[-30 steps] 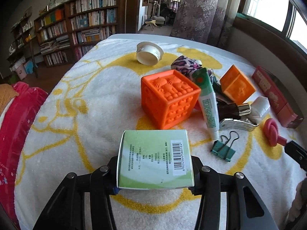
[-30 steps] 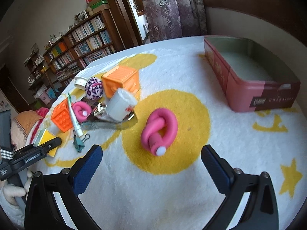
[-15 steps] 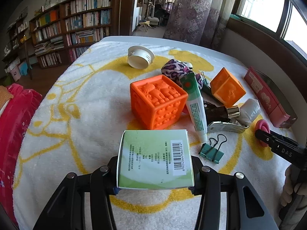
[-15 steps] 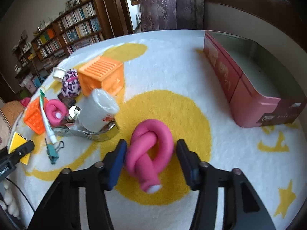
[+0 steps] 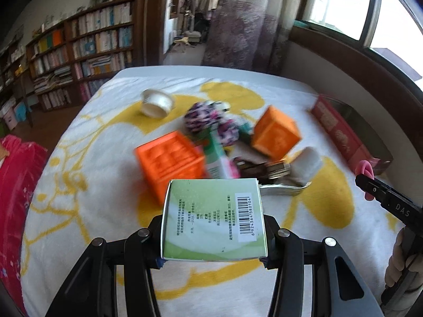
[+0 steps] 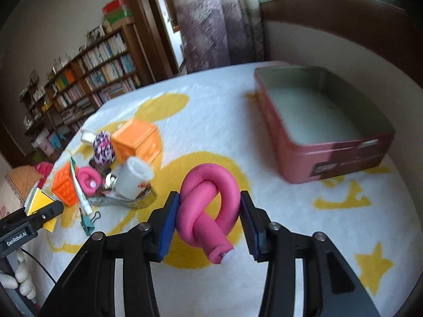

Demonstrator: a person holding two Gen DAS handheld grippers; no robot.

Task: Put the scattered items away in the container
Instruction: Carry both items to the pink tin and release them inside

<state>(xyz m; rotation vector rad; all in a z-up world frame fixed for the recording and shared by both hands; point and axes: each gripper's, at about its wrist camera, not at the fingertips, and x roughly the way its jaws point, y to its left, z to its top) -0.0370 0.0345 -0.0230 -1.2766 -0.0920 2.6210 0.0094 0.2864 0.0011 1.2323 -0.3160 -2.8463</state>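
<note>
My left gripper (image 5: 212, 240) is shut on a green and white box (image 5: 212, 219) with a barcode, held above the blanket. My right gripper (image 6: 208, 227) is shut on a pink knotted foam roller (image 6: 207, 208), lifted off the blanket. The open pink tin (image 6: 341, 155) stands to the right of it, and nothing shows inside. The tin also shows in the left wrist view (image 5: 341, 134) at the far right. The right gripper with the roller shows at the right edge of the left wrist view (image 5: 370, 182).
A pile sits mid-blanket: two orange cubes (image 5: 171, 163) (image 5: 275, 132), a toothpaste tube (image 6: 79, 187), a second pink roller (image 6: 88, 178), a leopard-print ball (image 6: 103, 150), a white roll (image 6: 134, 177), a teal binder clip (image 6: 88, 220) and a white cup (image 5: 156, 103). A red cushion (image 5: 15, 185) lies left.
My right gripper closed on the pink roller and lifted it, with the tin nearer in view. My left gripper rose and moved forward with the box.
</note>
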